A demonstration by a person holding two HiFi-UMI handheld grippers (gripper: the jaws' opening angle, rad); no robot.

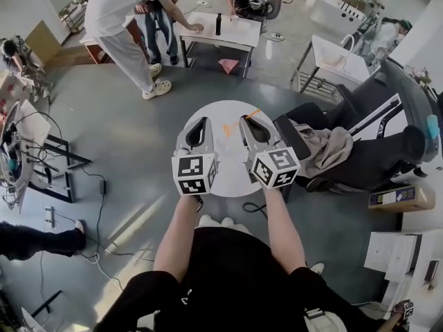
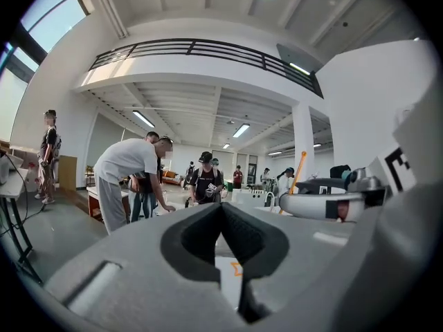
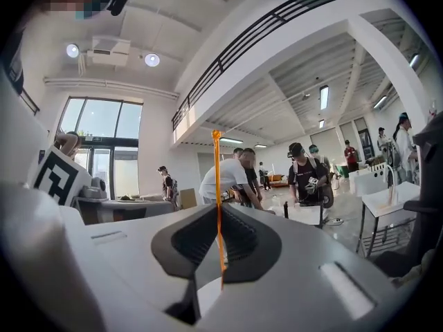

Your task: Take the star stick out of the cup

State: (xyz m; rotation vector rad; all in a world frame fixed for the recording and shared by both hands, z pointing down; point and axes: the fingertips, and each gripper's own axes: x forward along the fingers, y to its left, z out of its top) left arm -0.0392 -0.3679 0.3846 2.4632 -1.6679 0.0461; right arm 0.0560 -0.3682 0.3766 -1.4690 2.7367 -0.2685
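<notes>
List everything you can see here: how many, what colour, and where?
Round table: one, white, under both grippers.
Stick: one, orange, upright between the right gripper's jaws.
Long table: one, white, far side of the floor.
Bottle: one, dark, on the long table.
Bystanders: at least three, around the long table; one in white leans on it.
Black chair: one, right of the round table, beige cloth draped on it.
Cardboard box: one, brown, far right.
Left gripper: one, grey, jaws together, nothing seen between them.
Right gripper: one, grey, shut on the stick.
</notes>
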